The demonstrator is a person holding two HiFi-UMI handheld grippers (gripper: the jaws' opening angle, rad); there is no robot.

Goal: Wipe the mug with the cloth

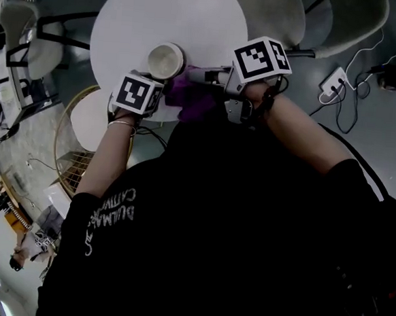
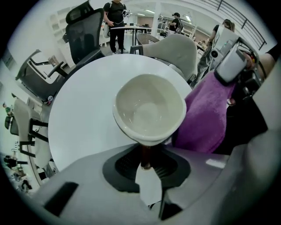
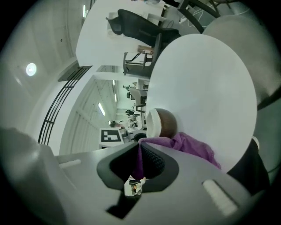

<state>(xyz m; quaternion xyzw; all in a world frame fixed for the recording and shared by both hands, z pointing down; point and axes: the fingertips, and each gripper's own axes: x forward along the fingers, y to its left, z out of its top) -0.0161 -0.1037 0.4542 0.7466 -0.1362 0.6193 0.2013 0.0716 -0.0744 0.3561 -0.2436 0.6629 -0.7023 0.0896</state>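
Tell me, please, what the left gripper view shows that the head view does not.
Only the left gripper view: the pale inside of the mug, the left claw shut on a brown part of the mug at its near side, a black chair and people standing far behind the table. Only the head view: the person's left forearm and a power strip with cables on the floor. Both: the round white table, the mug and the purple cloth beside it.
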